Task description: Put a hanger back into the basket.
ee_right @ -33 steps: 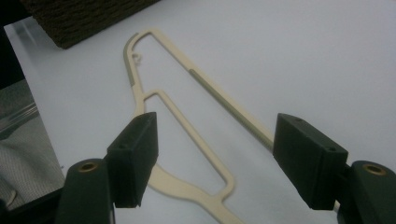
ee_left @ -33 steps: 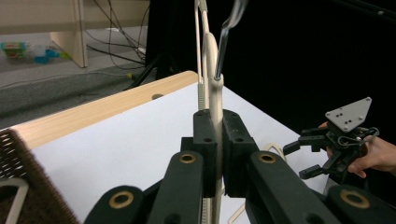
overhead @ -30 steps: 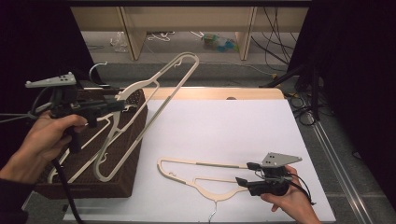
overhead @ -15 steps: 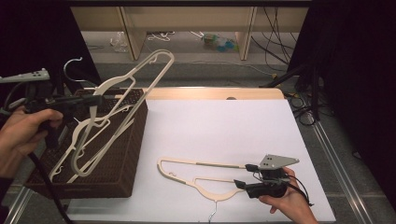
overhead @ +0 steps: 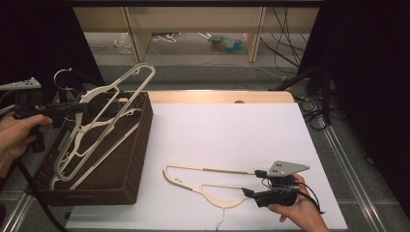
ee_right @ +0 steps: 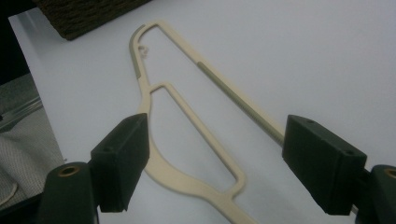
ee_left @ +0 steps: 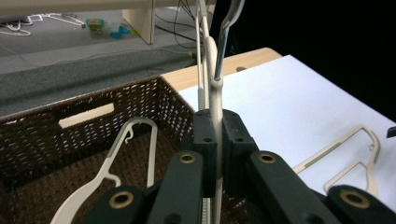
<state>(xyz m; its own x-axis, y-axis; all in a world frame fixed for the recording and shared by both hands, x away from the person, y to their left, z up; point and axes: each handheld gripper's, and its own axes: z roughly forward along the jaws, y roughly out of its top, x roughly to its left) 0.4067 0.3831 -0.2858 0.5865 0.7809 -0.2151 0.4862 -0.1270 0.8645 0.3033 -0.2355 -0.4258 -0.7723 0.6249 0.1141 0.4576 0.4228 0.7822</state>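
Worktop (overhead: 227,130), white-covered: a brown wicker basket (overhead: 130,159) stands at its nine o'clock side, a loose hanger at five o'clock.

Basket: it already carries at least one cream hanger lying inside (ee_left: 116,168), so space along its length is limited.

Held hanger (overhead: 104,118): cream plastic, raised over the basket. Its long axis runs from about seven o'clock, low inside the basket, up to one o'clock, where one end stands clear above the far rim. The metal hook (overhead: 62,75) sits at the neck and points toward eleven o'clock.

Flat hanger (overhead: 208,181): its bar runs roughly nine to three o'clock, wire hook (overhead: 220,223) toward six.

Left gripper (overhead: 72,108): fingers (ee_left: 205,135) clenched on the held hanger's neck, just below the hook.

Right gripper (overhead: 251,183): fingers (ee_right: 123,158) released, having just been opening, standing either side of the flat hanger without pressing it.

Risks, as judged:
- The raised end may catch the far rim on lowering, since the hanger is steeply tilted.
- It may snag the hanger already stowed.
- A narrow grip at the neck may let it swivel.
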